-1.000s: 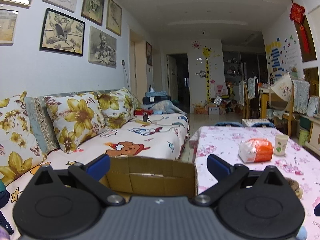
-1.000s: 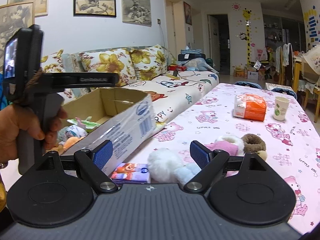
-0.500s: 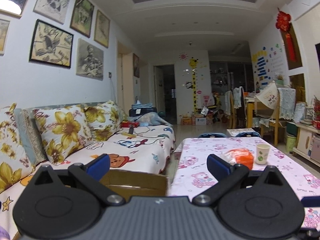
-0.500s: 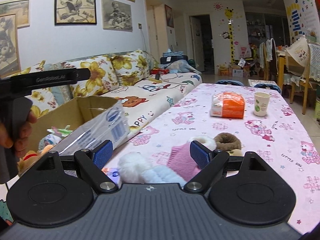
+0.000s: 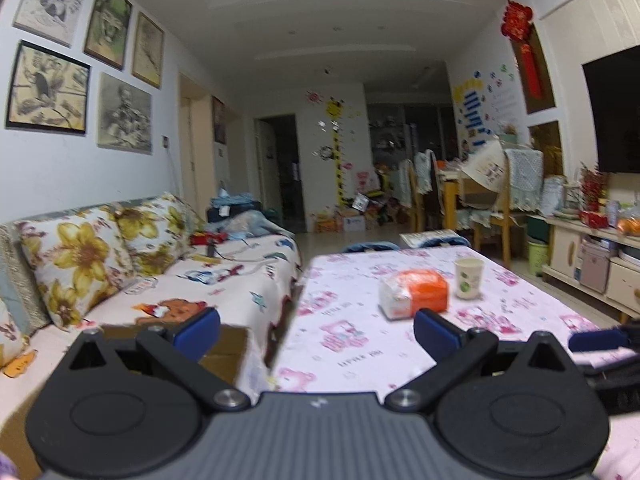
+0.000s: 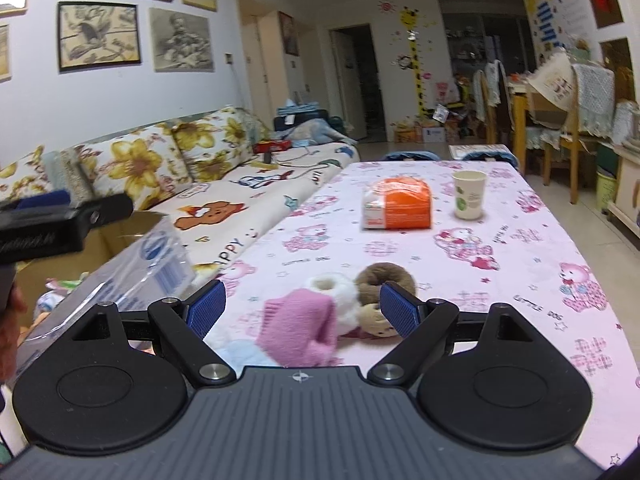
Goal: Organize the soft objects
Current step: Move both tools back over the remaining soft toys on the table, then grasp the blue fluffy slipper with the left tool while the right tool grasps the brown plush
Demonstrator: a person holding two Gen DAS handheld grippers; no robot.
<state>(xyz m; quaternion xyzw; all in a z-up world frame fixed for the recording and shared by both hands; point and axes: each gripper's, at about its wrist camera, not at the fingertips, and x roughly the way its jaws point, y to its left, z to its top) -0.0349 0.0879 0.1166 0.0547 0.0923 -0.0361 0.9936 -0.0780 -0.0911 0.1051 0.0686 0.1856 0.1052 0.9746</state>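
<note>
On table (image 6: 500, 216), right gripper (image 6: 302, 312) spread wide around pink sock (image 6: 298, 330), lined up to pinch; left gripper (image 5: 316, 330) spread too, empty, near cardboard box (image 5: 224, 354) awaiting soft items.

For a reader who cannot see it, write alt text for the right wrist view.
The open right gripper hovers low over a pink sock with a white fluffy cuff, lying beside a brown one on a pink bear-print tablecloth. Farther back stand an orange pack and a paper cup; a cardboard box sits left.
</note>
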